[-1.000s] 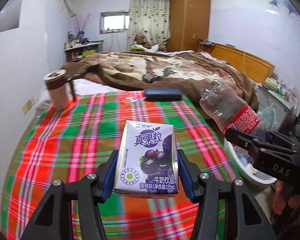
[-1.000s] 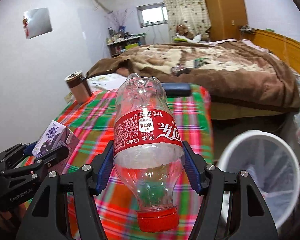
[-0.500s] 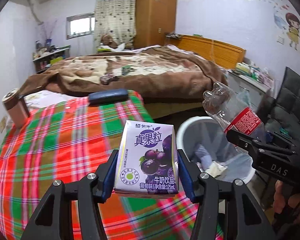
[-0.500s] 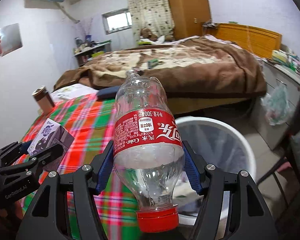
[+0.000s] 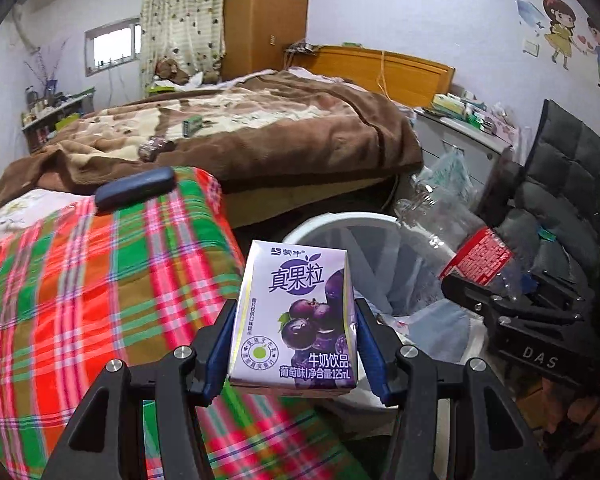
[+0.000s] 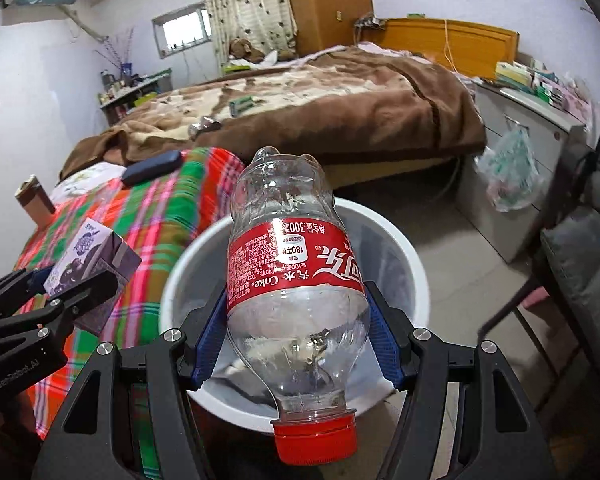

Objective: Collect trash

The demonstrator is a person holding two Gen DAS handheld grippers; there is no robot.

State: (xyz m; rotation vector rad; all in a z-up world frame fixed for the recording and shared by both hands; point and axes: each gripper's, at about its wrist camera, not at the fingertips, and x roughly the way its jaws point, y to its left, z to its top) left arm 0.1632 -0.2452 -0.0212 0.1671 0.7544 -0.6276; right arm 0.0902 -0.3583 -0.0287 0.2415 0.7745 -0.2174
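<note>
Beside the bed, over the white trash bin [image 6: 413, 264], both grippers hang with their loads. Much of the bin is hidden: in the right wrist view the bottle covers its middle, and in the left wrist view the carton blocks its near rim, so what lies at the bottom is hard to make out beyond some pale crumpled stuff. The left gripper [image 5: 294, 354] has its jaws clamped on the sides of a purple milk carton [image 5: 296, 312], upright, grapes printed on its front, and its lower edge cut off behind the jaws. The right gripper [image 6: 296, 338] has its jaws clamped on a clear plastic bottle [image 6: 294, 280], held cap down, red cap nearest the camera, red label around the middle, seemingly empty. That bottle sits directly above the bin's opening; the carton hovers at the bin's edge, by the plaid blanket [image 5: 100, 280], which is blurred.
</note>
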